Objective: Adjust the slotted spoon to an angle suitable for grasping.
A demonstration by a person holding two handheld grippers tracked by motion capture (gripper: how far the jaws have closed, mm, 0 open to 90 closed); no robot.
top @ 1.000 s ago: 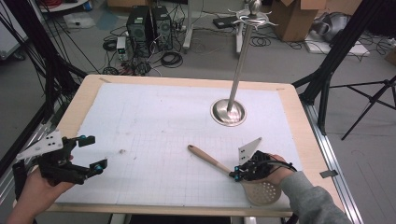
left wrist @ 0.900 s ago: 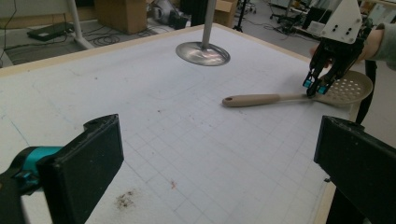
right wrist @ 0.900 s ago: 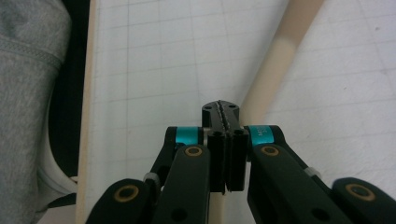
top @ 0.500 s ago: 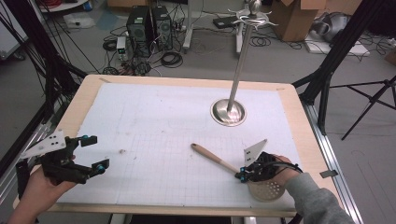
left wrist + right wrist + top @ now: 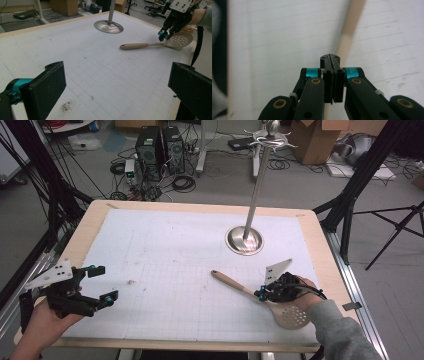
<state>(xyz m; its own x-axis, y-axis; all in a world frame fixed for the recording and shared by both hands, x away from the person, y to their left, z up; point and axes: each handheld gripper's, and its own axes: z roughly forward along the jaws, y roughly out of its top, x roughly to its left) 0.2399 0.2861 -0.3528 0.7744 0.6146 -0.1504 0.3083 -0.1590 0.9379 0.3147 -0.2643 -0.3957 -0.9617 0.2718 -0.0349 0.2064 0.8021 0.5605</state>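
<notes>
A cluttered workshop floor of cables, computer towers and cardboard boxes lies behind the table (image 5: 320, 245), whose white gridded mat carries a steel utensil stand (image 5: 245, 240) and a slotted spoon (image 5: 280, 306) with a pale wooden handle. Over the last second the right hand-held gripper (image 5: 261, 295) has slid a little down the handle toward the perforated bowl, and the spoon has shifted with it toward the near right corner. Its jaws are pressed fully together; the right gripper view shows the handle running beneath them, so whether they pinch it I cannot tell. The left hand-held gripper (image 5: 102, 284) hovers wide open and empty at the near left. By my reading, the spoon is being dragged or re-gripped before lifting toward the stand.
</notes>
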